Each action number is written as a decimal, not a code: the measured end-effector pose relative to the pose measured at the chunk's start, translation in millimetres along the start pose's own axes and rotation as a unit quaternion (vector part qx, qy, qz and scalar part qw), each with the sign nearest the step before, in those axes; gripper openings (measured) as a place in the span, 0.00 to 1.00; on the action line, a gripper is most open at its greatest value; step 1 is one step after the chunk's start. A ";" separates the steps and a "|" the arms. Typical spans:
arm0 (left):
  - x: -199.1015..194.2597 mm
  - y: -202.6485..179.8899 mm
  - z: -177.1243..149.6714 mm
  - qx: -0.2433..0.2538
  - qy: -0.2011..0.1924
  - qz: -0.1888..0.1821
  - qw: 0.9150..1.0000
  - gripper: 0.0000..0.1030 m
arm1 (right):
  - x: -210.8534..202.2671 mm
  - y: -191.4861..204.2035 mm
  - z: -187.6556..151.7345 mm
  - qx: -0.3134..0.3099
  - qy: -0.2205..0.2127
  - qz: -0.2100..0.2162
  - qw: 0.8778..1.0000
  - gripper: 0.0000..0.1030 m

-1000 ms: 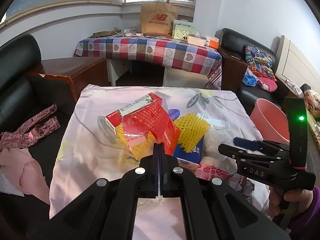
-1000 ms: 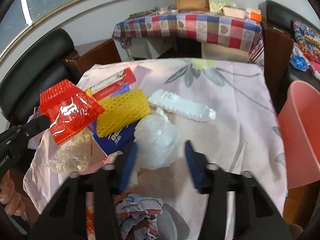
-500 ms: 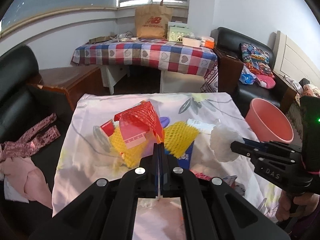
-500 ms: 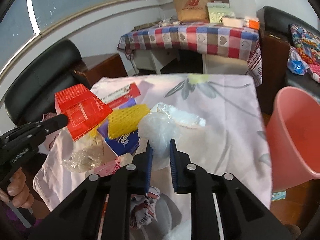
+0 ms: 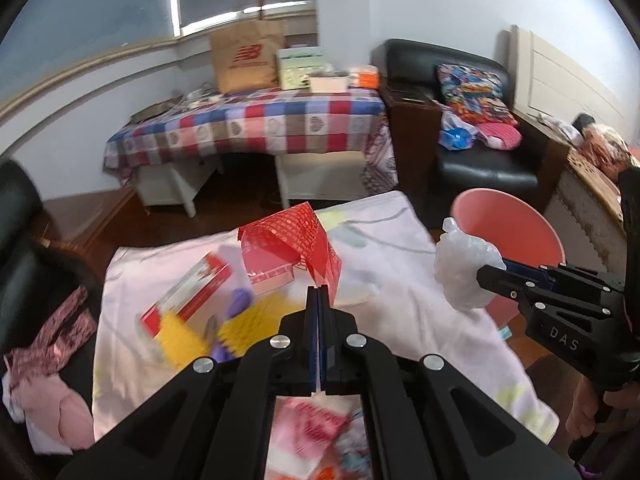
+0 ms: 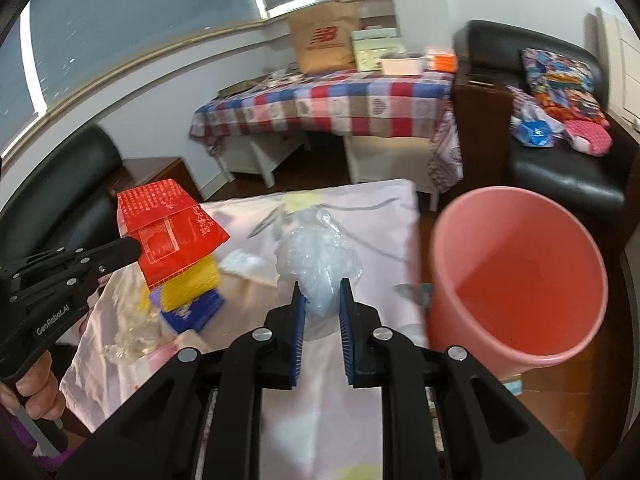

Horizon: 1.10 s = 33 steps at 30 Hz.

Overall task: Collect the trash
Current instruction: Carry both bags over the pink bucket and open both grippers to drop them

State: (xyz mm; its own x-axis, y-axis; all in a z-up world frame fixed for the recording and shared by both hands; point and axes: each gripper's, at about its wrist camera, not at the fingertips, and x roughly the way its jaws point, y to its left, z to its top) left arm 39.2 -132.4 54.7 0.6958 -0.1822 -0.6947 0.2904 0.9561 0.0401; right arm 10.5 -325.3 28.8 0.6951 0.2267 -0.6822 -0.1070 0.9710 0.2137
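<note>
The left tool has its jaws pressed fully together on a corner of a crumpled red plastic wrapper with white print, lifted above the worktop draped in a pale floral cloth. The right tool is nearly closed, its blue pads pinching a scrunched clear plastic bag, held up just beside the rim of the round pink plastic bucket. Yellow foam netting, a blue packet and a red-and-white carton lie on the cloth.
</note>
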 end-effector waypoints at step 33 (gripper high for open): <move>127.1 -230.3 94.4 0.128 0.113 -0.149 0.974 0.00 | 19.3 -170.8 6.7 0.109 0.071 -0.106 0.986 0.16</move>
State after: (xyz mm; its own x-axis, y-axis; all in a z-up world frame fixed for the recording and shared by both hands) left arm 122.8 -397.4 25.0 0.4013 -0.3592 -0.8426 0.6316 0.7747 -0.0294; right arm 47.0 -487.3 -16.2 0.5771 0.0429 -0.8156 0.1964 0.9620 0.1896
